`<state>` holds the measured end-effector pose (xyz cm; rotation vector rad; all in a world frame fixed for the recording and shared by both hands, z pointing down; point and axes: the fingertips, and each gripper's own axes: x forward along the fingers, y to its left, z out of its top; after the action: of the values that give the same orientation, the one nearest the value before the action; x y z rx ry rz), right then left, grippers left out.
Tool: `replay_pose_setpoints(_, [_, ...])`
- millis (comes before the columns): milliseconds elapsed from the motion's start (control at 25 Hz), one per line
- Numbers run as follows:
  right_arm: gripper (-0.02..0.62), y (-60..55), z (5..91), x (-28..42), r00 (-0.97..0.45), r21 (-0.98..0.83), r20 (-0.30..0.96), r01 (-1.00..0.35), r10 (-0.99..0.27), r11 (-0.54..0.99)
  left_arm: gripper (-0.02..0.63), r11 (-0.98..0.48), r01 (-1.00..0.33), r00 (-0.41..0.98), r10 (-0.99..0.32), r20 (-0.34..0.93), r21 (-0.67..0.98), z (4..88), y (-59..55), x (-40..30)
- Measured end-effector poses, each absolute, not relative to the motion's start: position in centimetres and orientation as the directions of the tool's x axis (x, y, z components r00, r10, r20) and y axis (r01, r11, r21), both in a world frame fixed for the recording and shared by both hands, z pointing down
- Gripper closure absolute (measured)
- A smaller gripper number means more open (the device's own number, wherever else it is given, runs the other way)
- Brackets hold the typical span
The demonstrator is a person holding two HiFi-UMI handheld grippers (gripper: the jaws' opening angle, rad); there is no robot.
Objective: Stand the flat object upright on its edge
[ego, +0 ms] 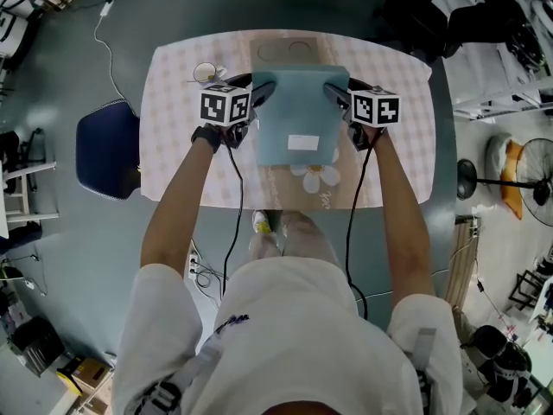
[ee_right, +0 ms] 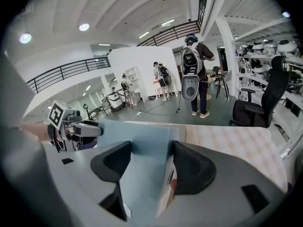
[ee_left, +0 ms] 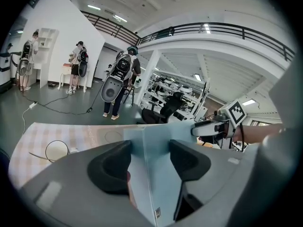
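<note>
Arms outstretched, the left gripper (ego: 262, 91) and right gripper (ego: 337, 92) are pinching opposite side edges of the flat blue box (ego: 298, 115) over the table's (ego: 393, 137) middle, with bare cloth lying on both sides.

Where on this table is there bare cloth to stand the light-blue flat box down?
Bare: the checked tablecloth right of the right gripper out to the table edge, and the near left corner beside the left gripper. Crowded: the centre, where both grippers clamp the flat light-blue box, with a small white cup and tan board behind.
</note>
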<state>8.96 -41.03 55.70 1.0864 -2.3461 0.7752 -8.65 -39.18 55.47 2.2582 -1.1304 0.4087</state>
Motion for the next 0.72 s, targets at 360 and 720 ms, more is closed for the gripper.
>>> replay_pose_setpoints(360, [0.313, -40.8, 54.7, 8.9, -0.589, -0.288, 0.585, -0.793, -0.557, 0.537, 0.350, -0.495, -0.801, 0.598, -0.639, 0.484, 0.337, 54.3, -38.9, -8.7])
replay_pose_setpoints(720, [0.314, -41.0, 53.5, 8.9, -0.584, -0.267, 0.570, -0.797, -0.577, 0.542, 0.354, -0.503, -0.802, 0.597, -0.645, 0.477, 0.322, 53.0, -39.2, -8.8])
